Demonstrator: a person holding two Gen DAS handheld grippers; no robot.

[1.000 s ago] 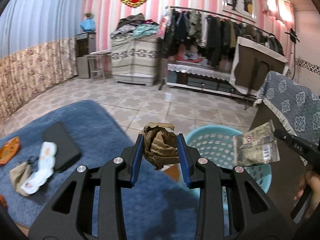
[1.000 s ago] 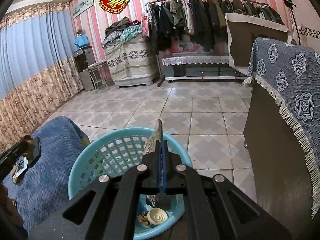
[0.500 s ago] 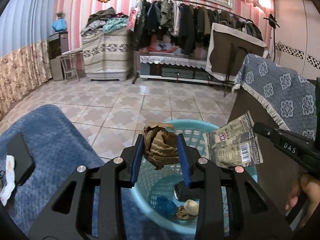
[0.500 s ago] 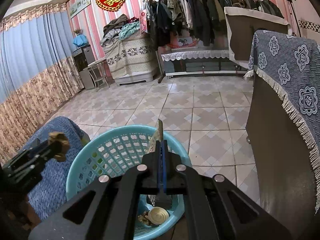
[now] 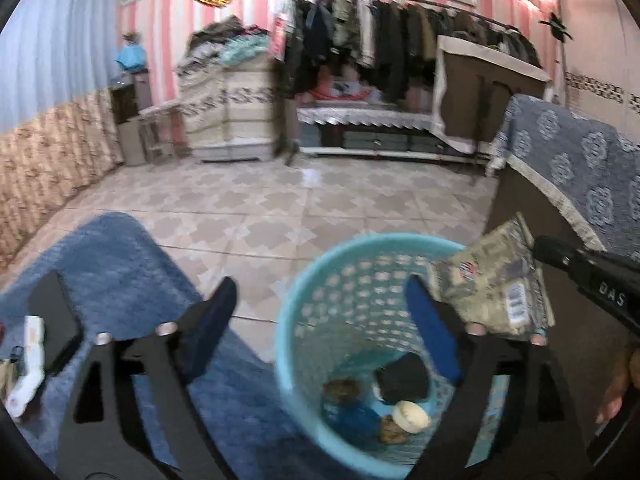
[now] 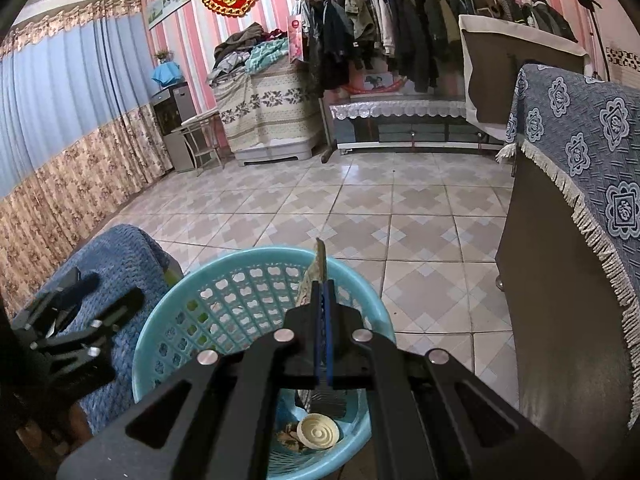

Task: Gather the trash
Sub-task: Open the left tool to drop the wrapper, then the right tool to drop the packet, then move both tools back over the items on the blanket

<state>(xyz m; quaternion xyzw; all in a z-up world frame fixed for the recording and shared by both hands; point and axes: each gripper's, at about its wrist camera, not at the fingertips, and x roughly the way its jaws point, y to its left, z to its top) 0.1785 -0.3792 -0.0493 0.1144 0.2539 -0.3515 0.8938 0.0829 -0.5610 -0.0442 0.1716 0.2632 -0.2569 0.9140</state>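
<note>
My left gripper (image 5: pixel 320 320) hangs above the turquoise basket (image 5: pixel 288 332), its jaws opening wide with nothing between them. A brown crumpled paper wad (image 5: pixel 340 390) lies at the basket's bottom beside a black piece (image 5: pixel 402 378), a cream round lid (image 5: pixel 412 416) and a blue scrap (image 5: pixel 356 420). My right gripper (image 6: pixel 323 288) is shut on a flat printed snack wrapper (image 6: pixel 318 264), seen edge-on over the basket (image 6: pixel 168 320). In the left wrist view the wrapper (image 5: pixel 496 280) shows its barcode at the basket's right rim. The left gripper (image 6: pixel 108 292) appears at the left of the right wrist view.
A blue fuzzy cloth (image 5: pixel 120 264) covers the surface left of the basket and bears a black phone (image 5: pixel 56 320) and a white wrapper (image 5: pixel 28 360). A dark cabinet draped with patterned blue cloth (image 6: pixel 580 168) stands close on the right. Tiled floor (image 6: pixel 380 208) lies beyond.
My left gripper carried the brown paper wad from above the blue cloth to above the basket, then opened; the wad now lies inside. The right gripper stayed put with the wrapper.
</note>
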